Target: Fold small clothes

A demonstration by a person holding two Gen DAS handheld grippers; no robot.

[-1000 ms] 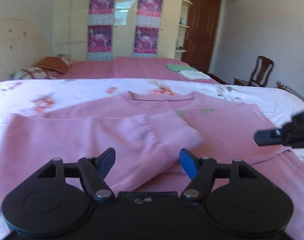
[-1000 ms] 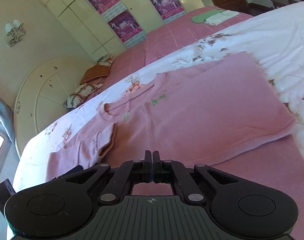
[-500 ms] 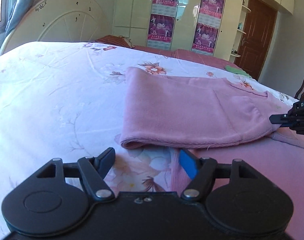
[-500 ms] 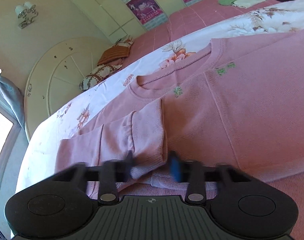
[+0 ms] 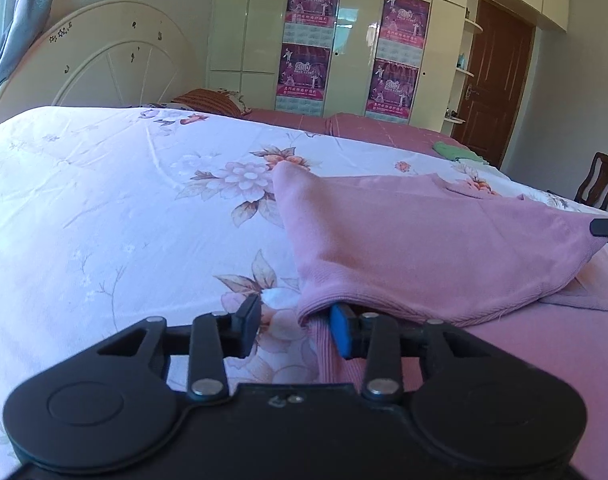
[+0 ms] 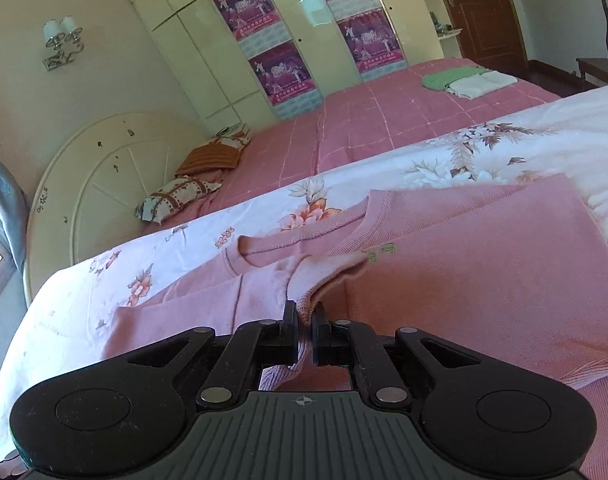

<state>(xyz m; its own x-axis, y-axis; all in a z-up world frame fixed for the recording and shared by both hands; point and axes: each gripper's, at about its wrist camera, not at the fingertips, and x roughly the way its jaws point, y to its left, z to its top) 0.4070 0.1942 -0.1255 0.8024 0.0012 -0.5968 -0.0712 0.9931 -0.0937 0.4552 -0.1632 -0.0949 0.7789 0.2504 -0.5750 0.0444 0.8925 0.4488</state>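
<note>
Spread wide at lower centre of the left wrist view, left tongs sitting at the near left hem corner of the pink sweater, blue pad tucked under the raised edge, nothing pinched. Lying flat on the floral bed, long axis running from hem away to neckline at upper right. At lower centre of the right wrist view, right tongs pressed onto a folded-in cuff.

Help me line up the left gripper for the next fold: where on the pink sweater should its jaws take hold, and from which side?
Probably the ribbed hem corner of the pink sweater, where the edge lifts off the floral sheet. Come in low from the near side; the left gripper is open with one finger already under that edge. The right gripper pinches another corner.
</note>
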